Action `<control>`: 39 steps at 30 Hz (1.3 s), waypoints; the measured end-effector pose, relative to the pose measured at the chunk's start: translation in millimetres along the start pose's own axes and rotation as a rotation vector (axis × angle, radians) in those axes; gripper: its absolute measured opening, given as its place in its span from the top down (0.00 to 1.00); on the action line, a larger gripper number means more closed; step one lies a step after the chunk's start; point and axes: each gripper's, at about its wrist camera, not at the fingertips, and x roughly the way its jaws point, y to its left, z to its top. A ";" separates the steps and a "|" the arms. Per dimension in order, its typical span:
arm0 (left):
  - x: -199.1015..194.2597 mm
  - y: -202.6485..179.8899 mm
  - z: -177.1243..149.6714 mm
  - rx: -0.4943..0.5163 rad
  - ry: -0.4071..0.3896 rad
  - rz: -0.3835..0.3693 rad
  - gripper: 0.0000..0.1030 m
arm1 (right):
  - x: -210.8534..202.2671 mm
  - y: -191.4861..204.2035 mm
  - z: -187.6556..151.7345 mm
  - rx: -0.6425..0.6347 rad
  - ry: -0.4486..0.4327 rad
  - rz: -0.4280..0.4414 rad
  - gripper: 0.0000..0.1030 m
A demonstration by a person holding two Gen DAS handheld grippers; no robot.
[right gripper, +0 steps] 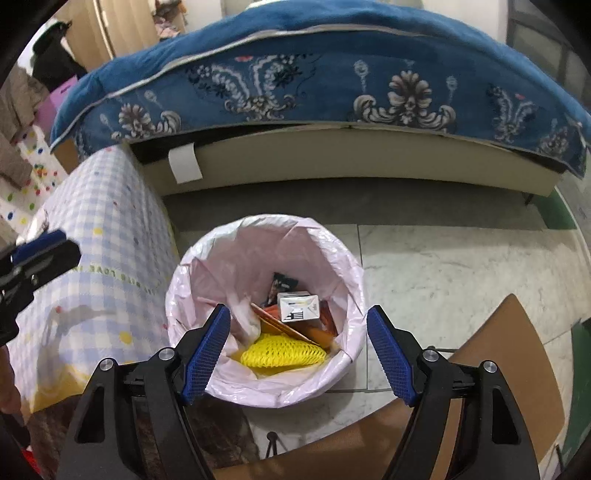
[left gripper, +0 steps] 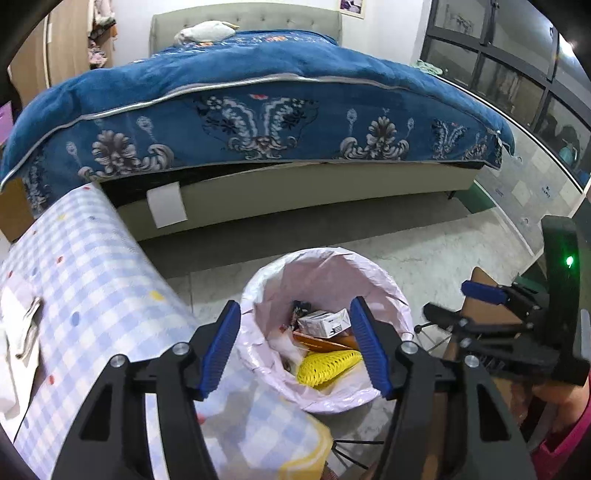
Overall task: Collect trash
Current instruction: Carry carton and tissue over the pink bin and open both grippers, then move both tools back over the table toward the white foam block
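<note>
Right gripper [right gripper: 297,350] fingers apart, empty, above pink-lined bin [right gripper: 354,291] holding yellow net [right gripper: 284,354], white box [right gripper: 298,305]

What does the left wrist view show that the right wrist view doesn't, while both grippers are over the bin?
Only the left wrist view shows the pillow at the head of the bed, the dark window wall and the open right gripper from the side.

Only the right wrist view shows the brown board fully and the open, empty right gripper head-on.

Both show the pink-lined trash bin holding a white box and yellow netting, the checked cloth, the blue blanket, and the open left gripper.
</note>
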 end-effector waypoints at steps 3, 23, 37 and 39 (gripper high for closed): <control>-17.0 7.8 -8.7 -0.019 -0.018 0.027 0.41 | -12.0 5.3 -1.6 0.000 -0.018 0.014 0.26; -150.1 114.8 -105.7 -0.289 -0.151 0.272 0.26 | -69.2 162.5 -16.7 -0.295 -0.085 0.188 0.26; -196.9 225.6 -161.3 -0.553 -0.189 0.477 0.14 | -64.8 287.5 -4.3 -0.526 -0.115 0.260 0.19; -201.1 232.8 -167.0 -0.560 -0.194 0.501 0.12 | -59.0 300.9 -1.0 -0.543 -0.111 0.269 0.19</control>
